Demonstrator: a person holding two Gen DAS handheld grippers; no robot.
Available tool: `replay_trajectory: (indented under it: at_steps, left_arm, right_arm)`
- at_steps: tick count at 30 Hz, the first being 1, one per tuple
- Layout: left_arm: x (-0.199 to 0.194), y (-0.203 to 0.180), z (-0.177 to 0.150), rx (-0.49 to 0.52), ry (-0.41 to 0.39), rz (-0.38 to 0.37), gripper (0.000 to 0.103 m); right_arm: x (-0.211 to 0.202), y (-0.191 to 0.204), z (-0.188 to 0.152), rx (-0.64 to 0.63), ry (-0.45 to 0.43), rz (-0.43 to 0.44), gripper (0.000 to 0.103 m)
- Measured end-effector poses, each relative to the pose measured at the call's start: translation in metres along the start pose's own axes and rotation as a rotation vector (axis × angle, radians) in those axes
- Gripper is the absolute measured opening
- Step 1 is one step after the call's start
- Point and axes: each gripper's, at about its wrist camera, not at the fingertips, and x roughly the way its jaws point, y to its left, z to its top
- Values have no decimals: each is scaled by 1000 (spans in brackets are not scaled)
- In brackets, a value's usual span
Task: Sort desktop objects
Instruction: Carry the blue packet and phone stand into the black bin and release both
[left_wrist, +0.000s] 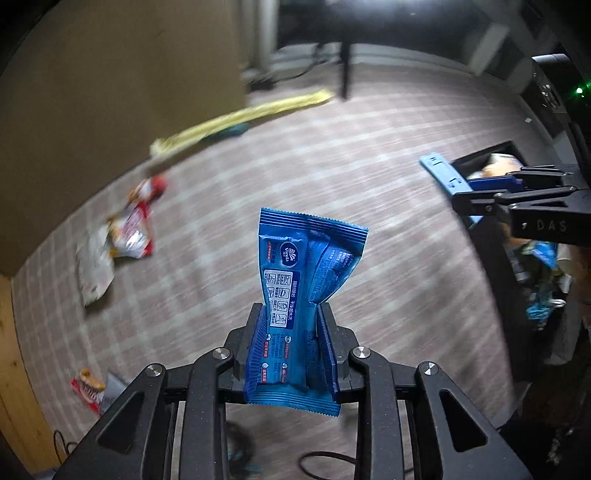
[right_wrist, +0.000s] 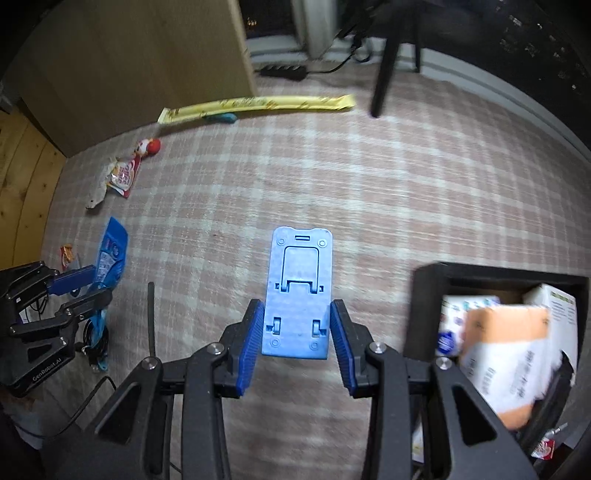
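A blue wipes packet (left_wrist: 301, 295) stands pinched between the left gripper's (left_wrist: 291, 310) fingers, held above the checked worktop (left_wrist: 369, 192). The right gripper (right_wrist: 296, 314) clamps a flat blue plastic stand (right_wrist: 299, 291) between its fingers; just right of them sits a black bin (right_wrist: 428, 295) (boxes inside). Well ahead lies a long yellow packet (right_wrist: 258, 103), with red-and-white snack wrappers (right_wrist: 123, 175) ahead-left.

Right gripper (right_wrist: 295, 332): its blue ribbed pads clamp the near end of a flat light-blue plastic phone stand (right_wrist: 298, 291), held above the pink-and-white checked tablecloth (right_wrist: 369, 184). Near right: an open black bin (right_wrist: 424, 295) containing cardboard boxes. Near left: the left gripper (right_wrist: 79, 286) grips a blue foil wet-wipe packet (right_wrist: 110, 254). Far left: a long yellow wrapper (right_wrist: 258, 103) and a red-and-white snack pouch (right_wrist: 123, 173).
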Motion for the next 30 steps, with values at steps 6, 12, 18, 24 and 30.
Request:
replay_trajectory:
  at_steps: [6,12,18,24,30]
  left_arm:
    - [-9,-114,49,129,-52,-66,26]
    - [-12,-203,68,282,-68,-144,26]
    - [-18,-285,75,410,-61,-213,26]
    - [-16,-345,79,497,-45,-249,26]
    - [-8,-382,86,549,-32,-255,26]
  right_arm:
    - [-32,-51,-19,75,-56,-26,36]
    - [-69,-121,-56,182,-90,-75,36]
    - [-92,-184,-95,305,-110,-127,36]
    - [-104,-232,-131,404,-105,-163,36]
    - [-105,-257,-151,464,-106,-170,36]
